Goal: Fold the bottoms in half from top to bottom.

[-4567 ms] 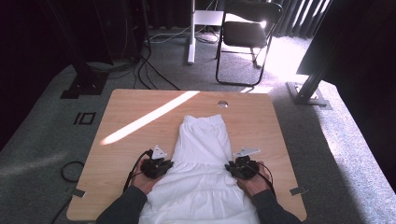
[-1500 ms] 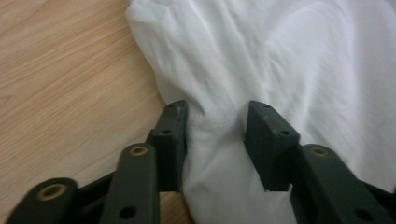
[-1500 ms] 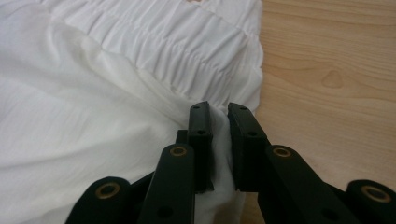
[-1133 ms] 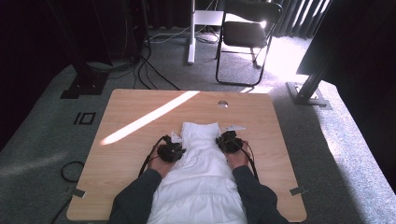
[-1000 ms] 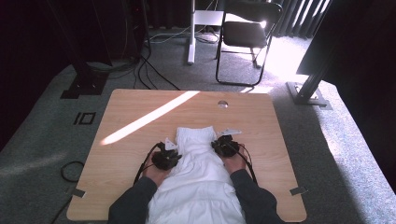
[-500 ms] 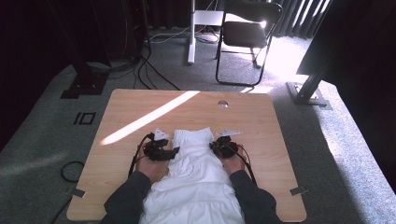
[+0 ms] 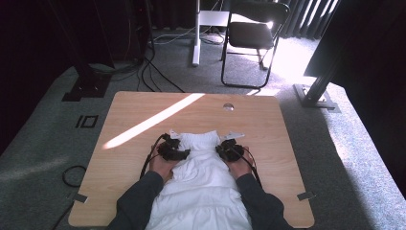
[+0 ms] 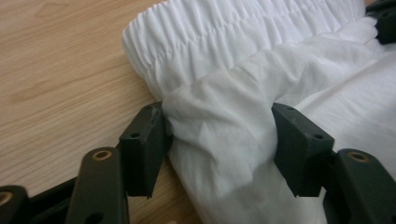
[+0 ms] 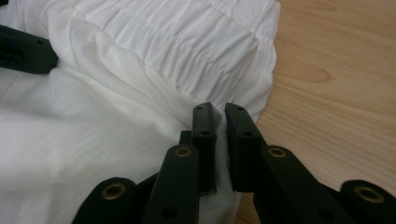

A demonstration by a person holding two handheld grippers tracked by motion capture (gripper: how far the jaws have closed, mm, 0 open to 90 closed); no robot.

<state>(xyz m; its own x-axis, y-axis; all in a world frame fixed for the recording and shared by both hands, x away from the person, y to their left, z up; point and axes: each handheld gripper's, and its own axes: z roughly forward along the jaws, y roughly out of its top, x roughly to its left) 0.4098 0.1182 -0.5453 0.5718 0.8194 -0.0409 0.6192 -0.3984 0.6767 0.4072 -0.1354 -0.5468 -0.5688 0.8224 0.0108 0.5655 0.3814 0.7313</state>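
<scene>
Lying rumpled on the wooden table (image 7: 143, 110), the white gathered skirt (image 7: 203, 177) (elastic waistband folded over) is pinched tight by the right gripper (image 9: 219, 116); the left gripper (image 8: 217, 133), jaws wide, straddles a thick fold.

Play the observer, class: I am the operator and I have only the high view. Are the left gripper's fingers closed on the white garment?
Observer: No. The left gripper is open, its fingers wide apart, with a thick fold of the white garment between them.
Operator: And the right one?
Observer: The right gripper has its fingers almost together, pinching a thin edge of the garment.
Operator: What lies just past the fingers?
Observer: A gathered band of tight pleats, folded over onto the smooth cloth, its end resting on the table.
</scene>
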